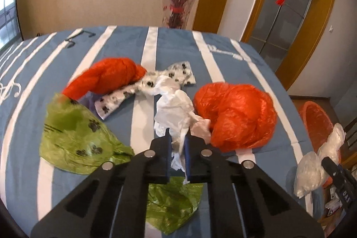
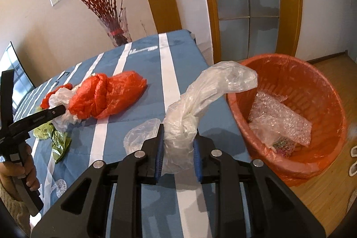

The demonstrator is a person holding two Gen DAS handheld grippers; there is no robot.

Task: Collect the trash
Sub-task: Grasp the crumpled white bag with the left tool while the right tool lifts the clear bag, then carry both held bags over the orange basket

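Observation:
My left gripper [image 1: 177, 134] is shut on a crumpled white plastic bag [image 1: 173, 108] in the middle of the blue striped table [image 1: 223, 55]. Around it lie two orange bags [image 1: 236, 113] [image 1: 109, 77], a green paw-print bag [image 1: 73, 137] and a white paw-print wrapper [image 1: 156, 79]. My right gripper [image 2: 178, 133] is shut on a knotted clear plastic bag [image 2: 200, 99], held above the table's right edge beside the orange basket [image 2: 312, 86]. The basket holds bubble wrap [image 2: 279, 119]. The left gripper [image 2: 60, 109] also shows in the right wrist view.
A glass vase of red branches [image 1: 176, 6] stands beyond the table's far edge. The basket [image 1: 312, 122] sits on the wooden floor [image 2: 330, 171] to the right of the table. A door with frosted panes [image 2: 247, 3] is behind it.

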